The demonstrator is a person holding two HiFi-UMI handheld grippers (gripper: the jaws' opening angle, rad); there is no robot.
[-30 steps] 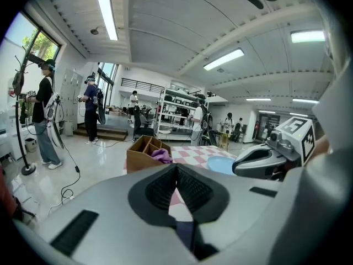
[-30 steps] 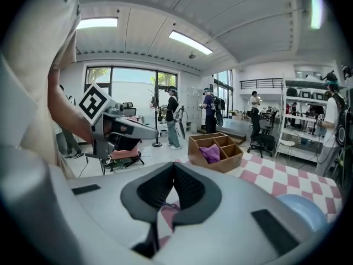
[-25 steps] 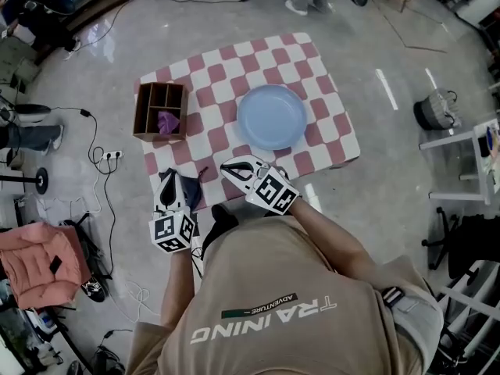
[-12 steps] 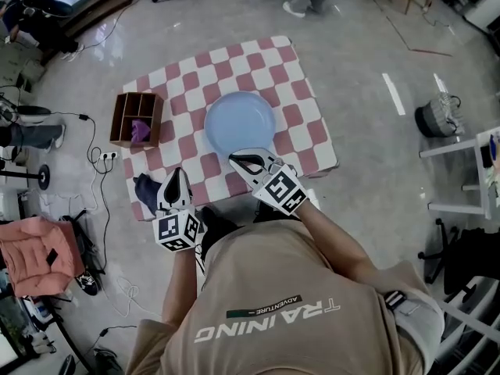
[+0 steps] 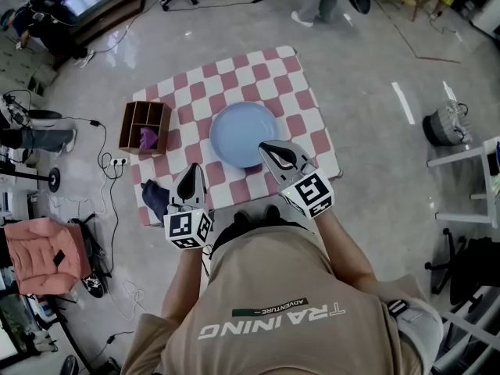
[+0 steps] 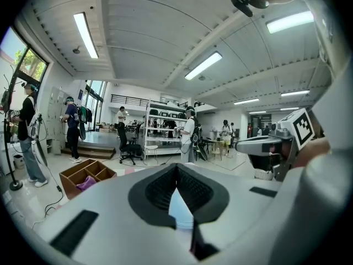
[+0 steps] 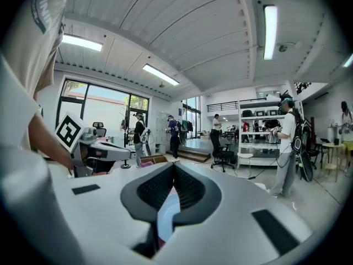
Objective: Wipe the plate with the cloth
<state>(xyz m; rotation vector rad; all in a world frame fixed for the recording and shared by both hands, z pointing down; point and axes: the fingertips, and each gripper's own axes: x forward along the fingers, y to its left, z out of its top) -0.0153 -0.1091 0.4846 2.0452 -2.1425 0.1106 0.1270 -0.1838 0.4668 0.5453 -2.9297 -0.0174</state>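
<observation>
The left gripper is holding its 2 jaws pressed together with nothing between them. It is hovering over the red-and-white checked tablecloth, at 7 o'clock from the round pale-blue plate. The right gripper is also keeping its jaws fully closed and empty, its tip showing over the plate's rim at 5 o'clock. A crumpled dark-blue cloth is lying near the table's edge, at 9 o'clock from the left gripper and untouched. At 9 o'clock from the plate, a brown wooden compartment box is holding a purple cloth.
</observation>
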